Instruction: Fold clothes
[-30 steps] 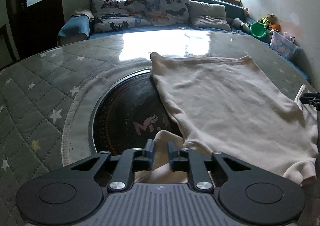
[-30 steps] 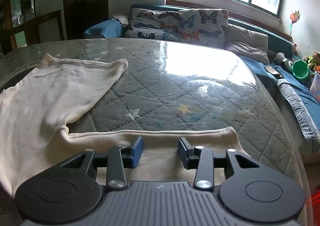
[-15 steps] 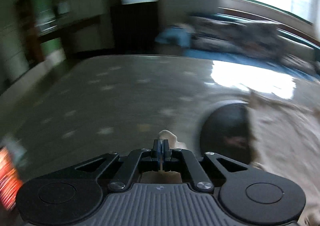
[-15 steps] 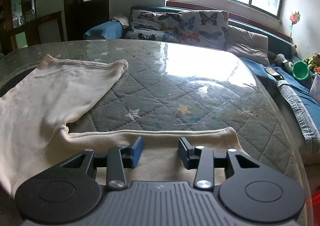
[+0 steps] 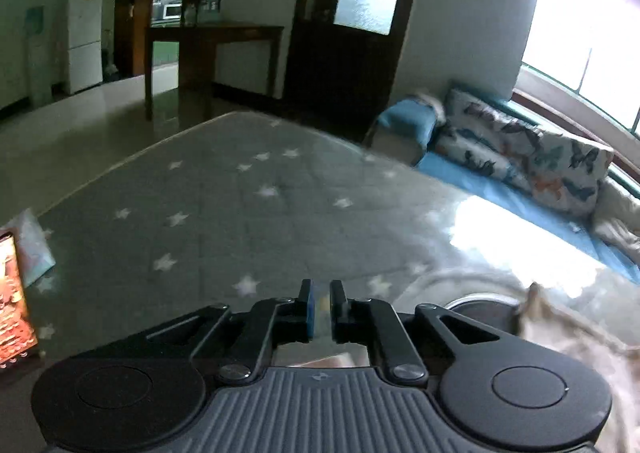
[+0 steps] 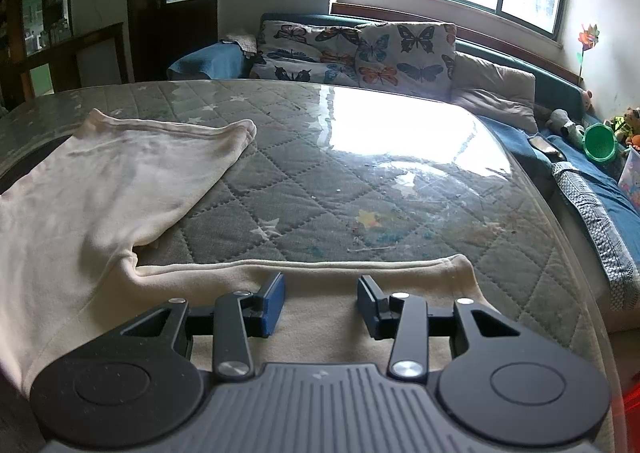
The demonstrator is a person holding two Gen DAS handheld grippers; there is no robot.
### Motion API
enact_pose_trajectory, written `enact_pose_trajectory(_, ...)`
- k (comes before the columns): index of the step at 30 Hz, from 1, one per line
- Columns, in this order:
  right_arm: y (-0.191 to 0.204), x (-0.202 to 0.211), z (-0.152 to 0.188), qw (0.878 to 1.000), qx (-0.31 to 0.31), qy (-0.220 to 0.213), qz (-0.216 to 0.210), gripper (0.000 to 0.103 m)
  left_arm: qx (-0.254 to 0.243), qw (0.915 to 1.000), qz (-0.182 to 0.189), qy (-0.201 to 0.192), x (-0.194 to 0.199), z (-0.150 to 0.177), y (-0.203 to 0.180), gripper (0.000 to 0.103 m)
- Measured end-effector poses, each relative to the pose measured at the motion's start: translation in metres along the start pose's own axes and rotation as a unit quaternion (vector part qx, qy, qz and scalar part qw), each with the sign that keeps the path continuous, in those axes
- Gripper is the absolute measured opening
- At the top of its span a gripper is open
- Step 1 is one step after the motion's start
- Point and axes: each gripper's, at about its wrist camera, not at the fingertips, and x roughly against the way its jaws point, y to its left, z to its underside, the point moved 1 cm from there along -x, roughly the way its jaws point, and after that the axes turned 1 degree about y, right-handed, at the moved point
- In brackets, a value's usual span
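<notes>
A cream garment [image 6: 120,189] lies spread on the quilted, glass-topped table [image 6: 328,181], with one sleeve [image 6: 360,277] stretched across in front of my right gripper. My right gripper [image 6: 320,299] is open and hovers over that sleeve, holding nothing. In the left wrist view only an edge of the garment [image 5: 568,333] shows at the lower right. My left gripper [image 5: 320,311] stands slightly parted with a narrow gap; a bit of cream cloth shows beneath it, and no cloth shows between the fingertips. It points over the star-patterned table [image 5: 240,213].
A sofa with butterfly cushions [image 6: 360,53] runs behind the table. A green bowl and toys [image 6: 600,141] sit at the right. A phone with a lit screen [image 5: 12,301] and a small packet lie at the table's left edge. A dark round inset [image 5: 480,311] lies beside the garment.
My left gripper closed on a sleeve tip, swung left away from the garment, and now stands slightly parted with no cloth visible at its tips. My right gripper has not moved.
</notes>
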Motion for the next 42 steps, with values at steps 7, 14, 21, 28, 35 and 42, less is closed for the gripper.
enact_pose_trajectory(7,0.000,0.000,-0.001,1.000,0.004,0.001,-0.001,0.041,0.021,0.9970,0.037,0.064,-0.002,0.028,0.036,0.027)
enact_pose_trajectory(14,0.000,0.000,0.000,1.000,0.001,0.000,0.000,0.041,-0.047,0.9924,0.092,0.067,-0.006,0.030,0.034,0.036)
enact_pose_trajectory(21,-0.001,-0.001,0.000,1.000,0.001,-0.001,-0.001,0.042,-0.073,0.9873,0.123,0.070,-0.011,0.040,0.033,0.032)
enact_pose_trajectory(28,0.004,0.007,-0.003,1.000,0.009,-0.016,0.010,0.041,-0.129,0.9870,0.095,0.011,0.007,0.035,-0.015,0.008)
enact_pose_trajectory(35,0.029,0.039,-0.020,0.998,0.030,-0.059,-0.018,0.042,-0.236,0.9518,0.194,-0.025,0.058,0.070,-0.113,0.012)
enact_pose_trajectory(42,0.075,0.047,-0.018,0.991,0.077,-0.052,-0.091,0.042,-0.335,0.8959,0.290,0.026,0.081,0.132,-0.150,0.028)
